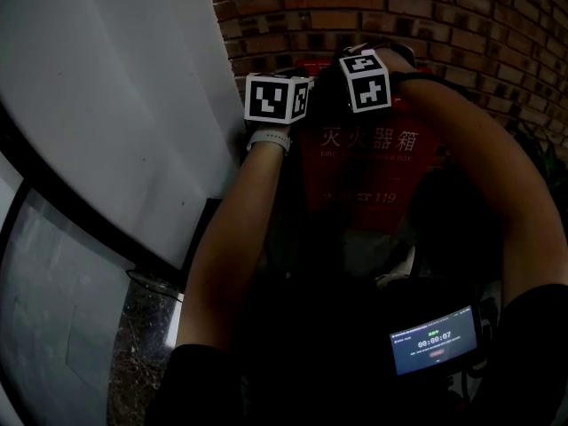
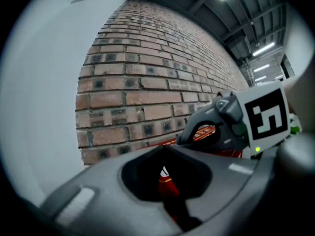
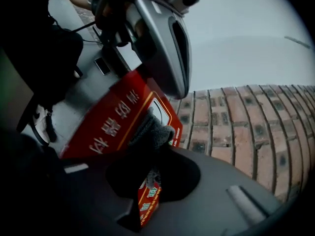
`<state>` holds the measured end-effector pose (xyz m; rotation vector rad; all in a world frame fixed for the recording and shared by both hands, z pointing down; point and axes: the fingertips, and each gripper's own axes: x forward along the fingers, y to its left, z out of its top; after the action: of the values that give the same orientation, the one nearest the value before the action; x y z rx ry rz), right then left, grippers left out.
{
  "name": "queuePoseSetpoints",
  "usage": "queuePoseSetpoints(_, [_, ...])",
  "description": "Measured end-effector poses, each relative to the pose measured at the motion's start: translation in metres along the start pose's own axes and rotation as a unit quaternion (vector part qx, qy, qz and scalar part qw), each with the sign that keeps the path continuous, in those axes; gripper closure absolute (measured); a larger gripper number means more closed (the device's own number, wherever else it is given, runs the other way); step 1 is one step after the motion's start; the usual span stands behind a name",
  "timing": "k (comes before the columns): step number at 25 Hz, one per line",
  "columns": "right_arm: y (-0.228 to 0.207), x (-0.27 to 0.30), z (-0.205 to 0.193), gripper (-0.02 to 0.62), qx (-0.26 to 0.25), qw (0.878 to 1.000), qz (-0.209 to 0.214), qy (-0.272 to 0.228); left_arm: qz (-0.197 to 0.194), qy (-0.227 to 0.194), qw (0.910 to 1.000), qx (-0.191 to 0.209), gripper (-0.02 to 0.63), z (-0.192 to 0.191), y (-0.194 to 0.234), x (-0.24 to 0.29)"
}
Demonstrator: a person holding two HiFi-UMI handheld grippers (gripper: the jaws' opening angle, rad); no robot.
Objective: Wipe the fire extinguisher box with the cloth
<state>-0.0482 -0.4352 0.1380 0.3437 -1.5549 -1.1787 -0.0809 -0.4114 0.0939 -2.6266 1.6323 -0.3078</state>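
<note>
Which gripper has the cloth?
The right gripper: a grey cloth is pinched in its jaws, at the red box. The left gripper has its jaws together with nothing between them.

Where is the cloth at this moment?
In the right gripper view, the cloth is pinched in the right gripper, against the red fire extinguisher box.

A brick wall [image 1: 461,25] is rising ahead, a white panel [image 1: 106,105] is slanting alongside it, and a small screen [image 1: 435,338] is glowing below.
</note>
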Motion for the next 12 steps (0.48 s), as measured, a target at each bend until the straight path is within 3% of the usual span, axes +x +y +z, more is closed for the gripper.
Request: queuePoseSetpoints(12, [0.036, -0.052, 0.028, 0.568, -0.028, 0.999, 0.028, -0.006, -0.001, -0.017, 0.9998, 0.010, 0.604, 0.020, -0.031, -0.036])
